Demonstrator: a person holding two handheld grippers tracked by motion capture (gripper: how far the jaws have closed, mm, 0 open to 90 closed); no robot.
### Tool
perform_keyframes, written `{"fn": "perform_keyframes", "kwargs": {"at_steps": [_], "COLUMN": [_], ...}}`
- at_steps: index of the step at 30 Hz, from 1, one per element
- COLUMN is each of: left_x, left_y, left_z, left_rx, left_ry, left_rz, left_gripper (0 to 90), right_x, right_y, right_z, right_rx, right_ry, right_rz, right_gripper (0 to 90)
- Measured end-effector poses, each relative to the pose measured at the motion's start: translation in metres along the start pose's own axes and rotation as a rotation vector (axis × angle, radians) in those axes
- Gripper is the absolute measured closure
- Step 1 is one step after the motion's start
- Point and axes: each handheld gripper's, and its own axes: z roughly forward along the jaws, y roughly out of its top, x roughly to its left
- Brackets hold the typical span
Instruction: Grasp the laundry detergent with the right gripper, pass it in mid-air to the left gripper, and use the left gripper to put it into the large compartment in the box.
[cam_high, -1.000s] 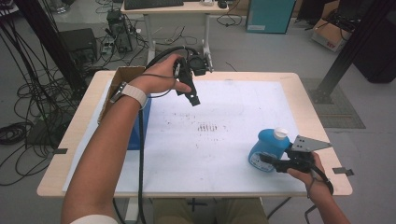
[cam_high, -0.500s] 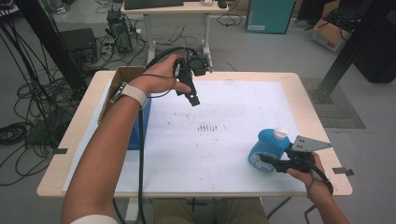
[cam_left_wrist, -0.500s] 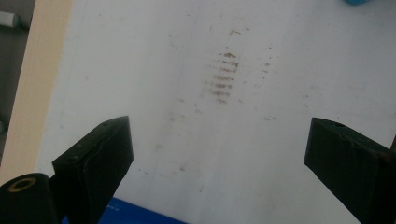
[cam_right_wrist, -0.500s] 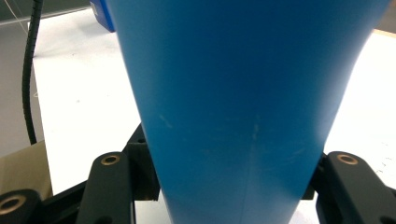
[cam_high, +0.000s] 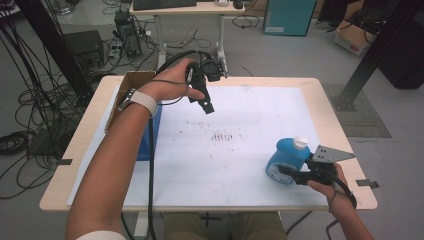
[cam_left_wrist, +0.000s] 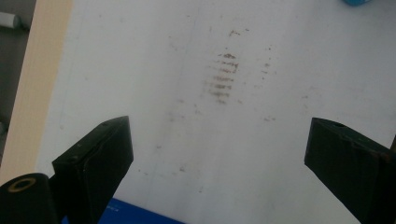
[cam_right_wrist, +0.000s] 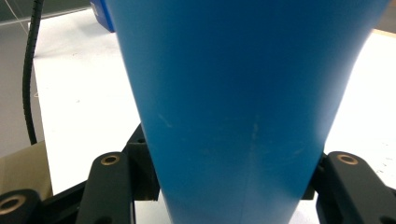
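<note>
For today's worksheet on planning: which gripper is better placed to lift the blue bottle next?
Right. The right gripper is already closed around the blue bottle; the left gripper hangs open, far across the white sheet.

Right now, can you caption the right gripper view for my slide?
Right claw clamped around the blue bottle above the white sheet.

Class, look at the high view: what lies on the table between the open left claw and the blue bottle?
White sheet bearing a smudge patch, between left claw and blue bottle.

The blue bottle (cam_right_wrist: 233, 107) looks smooth matt plastic (faintly scuffed), the table (cam_high: 330, 107) pale wood.
</note>
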Motion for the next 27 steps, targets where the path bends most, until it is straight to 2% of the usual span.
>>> {"fn": "perform_keyframes", "kwargs": {"at_steps": [15,20,27], "left_x": [-0.0006,-0.0025,-0.0065], "left_y": [-0.0004,-0.0009,-0.002], "left_z": [-0.0004,-0.0021,-0.0061], "left_rx": [0.007,0.002,0.0], "left_ry": [0.0,-0.008,0.004], "left_rz": [0.008,-0.004,0.01], "left_gripper": [8.3,8.1,7.9], "right_x": [-0.0001,-0.0004,-0.0018], "right_y": [-0.0001,0.0,0.0003], "right_z": [0.0001,-0.0001,-0.0002], "right_rx": [-0.004,-0.002,0.0], "right_ry": [0.001,0.004,0.01], "right_rz": [-0.004,-0.009,-0.011], "right_gripper": [42.8,42.9,42.9]}}
